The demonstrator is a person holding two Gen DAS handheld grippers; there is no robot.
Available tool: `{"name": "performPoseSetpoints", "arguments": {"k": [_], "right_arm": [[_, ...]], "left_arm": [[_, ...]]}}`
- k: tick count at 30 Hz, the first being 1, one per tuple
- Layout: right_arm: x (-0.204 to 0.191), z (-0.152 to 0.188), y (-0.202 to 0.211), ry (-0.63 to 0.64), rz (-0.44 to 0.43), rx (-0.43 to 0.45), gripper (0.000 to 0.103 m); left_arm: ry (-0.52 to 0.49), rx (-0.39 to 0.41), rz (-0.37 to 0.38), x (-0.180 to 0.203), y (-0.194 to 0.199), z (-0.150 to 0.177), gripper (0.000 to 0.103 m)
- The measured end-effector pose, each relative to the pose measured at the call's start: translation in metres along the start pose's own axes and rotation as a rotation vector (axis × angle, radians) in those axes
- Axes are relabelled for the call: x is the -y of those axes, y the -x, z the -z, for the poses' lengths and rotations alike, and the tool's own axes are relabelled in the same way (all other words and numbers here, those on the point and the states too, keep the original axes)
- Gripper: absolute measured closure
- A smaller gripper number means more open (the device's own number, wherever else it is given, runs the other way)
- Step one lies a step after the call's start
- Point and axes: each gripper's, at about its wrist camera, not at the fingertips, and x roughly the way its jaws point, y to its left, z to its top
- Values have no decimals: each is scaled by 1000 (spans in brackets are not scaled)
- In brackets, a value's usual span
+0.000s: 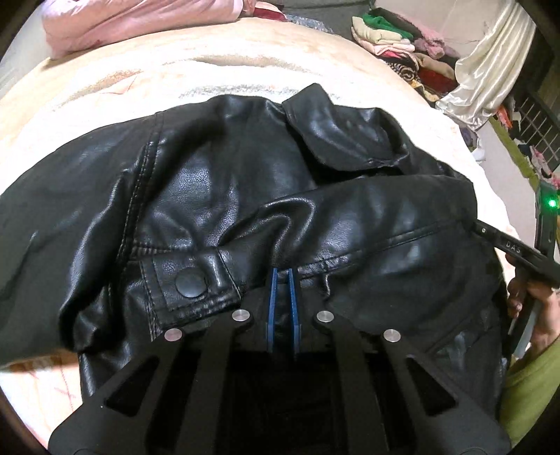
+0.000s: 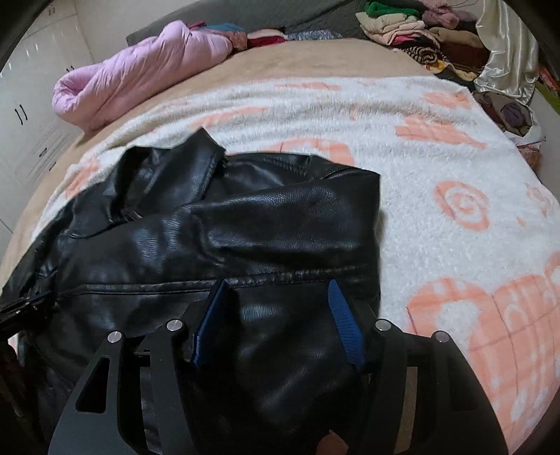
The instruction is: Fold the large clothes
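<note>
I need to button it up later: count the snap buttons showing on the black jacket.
1. A single round snap button sits on the cuff tab of the jacket, just left of the left claw in the left wrist view. More may be hidden under folds.

One black leather jacket [image 1: 245, 196], one snap button [image 1: 190, 284] visible on its cuff. Two grippers: left gripper [image 1: 282, 276], right gripper [image 2: 278, 290]; two blue fingers on each. One white blanket with peach pattern [image 2: 437, 168]. One pink puffy quilt [image 2: 140, 73]. One heap of folded clothes [image 2: 413, 28], item count unclear. One green indicator light [image 1: 552, 203].
</note>
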Motion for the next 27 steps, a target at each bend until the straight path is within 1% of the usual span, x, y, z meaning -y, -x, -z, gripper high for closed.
{"name": "performPoseSetpoints", "arguments": {"k": [1, 3, 4, 5, 7, 8, 9, 11, 12, 14, 16, 19, 23, 25, 27], "right_arm": [[-4, 1, 10, 1, -24, 18, 43], [-12, 2, 26, 17, -74, 53, 43], [-20, 7, 36, 38, -101, 73, 41], [-26, 8, 40, 49, -112, 78, 36], [-40, 14, 48, 77, -138, 80, 35], [-46, 17, 50, 89, -146, 76, 34], [-51, 20, 50, 104, -153, 66, 33], [-60, 28, 47, 137, -145, 34, 30], [-63, 32, 43, 144, -132, 14, 28], [-66, 42, 30, 140, -79, -50, 28], [-65, 49, 16, 132, -49, -84, 27], [-73, 53, 14, 143, -4, -74, 27], [-74, 56, 22, 135, -10, -43, 26], [-74, 57, 31, 123, -15, -12, 24], [-73, 58, 38, 105, -23, 13, 18]], "left_arm": [[-7, 21, 16, 3, 9, 2, 92], [-27, 38, 28, 10, 21, 8, 62], [-47, 52, 16, 17, 29, 12, 56], [-71, 60, 1, 22, 32, 17, 51], [-112, 71, -26, 29, 39, 24, 46], [-124, 69, -36, 32, 41, 29, 39], [-132, 62, -35, 32, 41, 32, 36], [-130, 39, -46, 30, 36, 36, 36], [-121, 27, -57, 30, 32, 36, 36], [-110, 9, -64, 28, 22, 39, 36], [-112, 15, -63, 26, 16, 42, 36], [-116, 34, -57, 24, 16, 46, 36], [-104, 65, -9, 17, 27, 49, 36], [-119, 87, -16, 20, 33, 49, 36], [-132, 116, -18, 22, 43, 49, 28]]}}
